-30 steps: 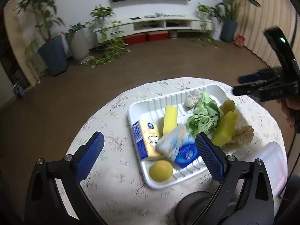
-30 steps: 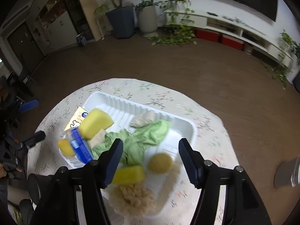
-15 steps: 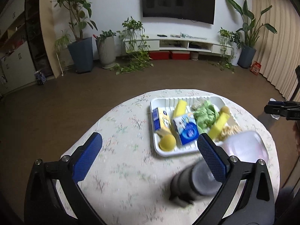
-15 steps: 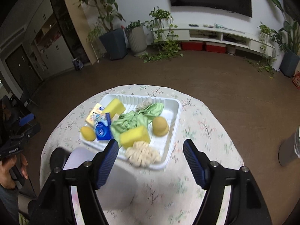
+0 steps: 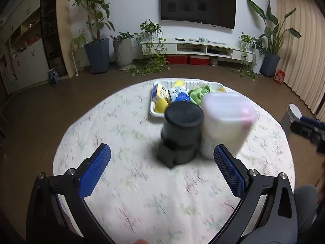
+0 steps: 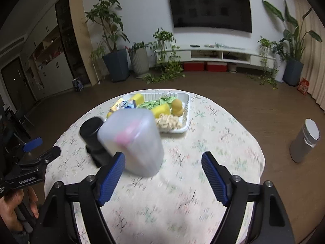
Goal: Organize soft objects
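Nearest the cameras, both grippers are hanging over the near part of the round table (image 6: 213,152) with jaws spread wide and nothing between the blue pads. The left gripper (image 5: 162,158) is looking straight ahead over the flowered cloth; the right gripper (image 6: 163,169) is doing the same from further to the right.

Just beyond them, a black cylinder (image 5: 181,134) and a translucent lidded container (image 6: 132,140) are standing side by side, touching or nearly so — the blur is making it hard to say which. Something pink is showing faintly through the container's wall; what it is cannot be made out.

Farther on, the white tray (image 6: 187,109) is lying at the far edge of the table, its long axis running left to right across both views. The soft things are sitting in it: yellow sponges (image 6: 161,109), a green cloth (image 6: 158,102), a pale loofah (image 6: 168,122), tissue packs (image 5: 178,95).

This is the relation that matters: the tray is lying dead ahead of both tools but behind the two upright vessels. From the left wrist view the cylinder and container are hiding most of the tray; from the right, its right half is lying open, so the right gripper seems better placed to reach in — the loofah being nearest.

Motion blur is smearing the cloth pattern and the tray's contents.
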The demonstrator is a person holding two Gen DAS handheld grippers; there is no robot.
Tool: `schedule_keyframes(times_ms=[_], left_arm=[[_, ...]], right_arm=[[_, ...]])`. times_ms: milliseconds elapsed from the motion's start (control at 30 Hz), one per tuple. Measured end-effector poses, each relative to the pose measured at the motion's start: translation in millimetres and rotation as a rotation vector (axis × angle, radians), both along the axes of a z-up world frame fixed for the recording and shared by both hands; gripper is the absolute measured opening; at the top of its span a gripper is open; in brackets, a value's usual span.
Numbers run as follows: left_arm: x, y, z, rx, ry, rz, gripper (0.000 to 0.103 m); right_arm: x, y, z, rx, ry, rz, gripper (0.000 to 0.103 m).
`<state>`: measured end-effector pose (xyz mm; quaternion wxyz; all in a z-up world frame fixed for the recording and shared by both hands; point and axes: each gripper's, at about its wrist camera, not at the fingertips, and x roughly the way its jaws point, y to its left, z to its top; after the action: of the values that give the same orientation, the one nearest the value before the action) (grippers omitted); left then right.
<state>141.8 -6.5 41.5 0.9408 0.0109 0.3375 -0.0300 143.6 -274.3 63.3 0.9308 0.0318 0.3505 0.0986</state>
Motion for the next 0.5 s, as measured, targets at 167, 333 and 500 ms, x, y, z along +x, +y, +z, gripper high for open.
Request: schedule_keyframes(times_ms=[167, 333, 500], left_arm=[[-28.3, -12.5, -1.7, -0.013, -0.009, 0.023, 0.103], [-37.9, -19.3, -0.8, 0.018, 0.004, 0.048, 0.103], [-39.7, -17.7, -2.4, 0.017, 0.030, 0.081, 0.103]], right_arm=[[-42.0, 21.6, -6.8, -0.024, -0.041, 0.002, 0.083], [-57.1, 34.5, -3.7, -0.056, -0.078, 0.014, 0.084], [-63.2, 35.4, 0.7, -0.055, -0.097, -0.006, 0.084]])
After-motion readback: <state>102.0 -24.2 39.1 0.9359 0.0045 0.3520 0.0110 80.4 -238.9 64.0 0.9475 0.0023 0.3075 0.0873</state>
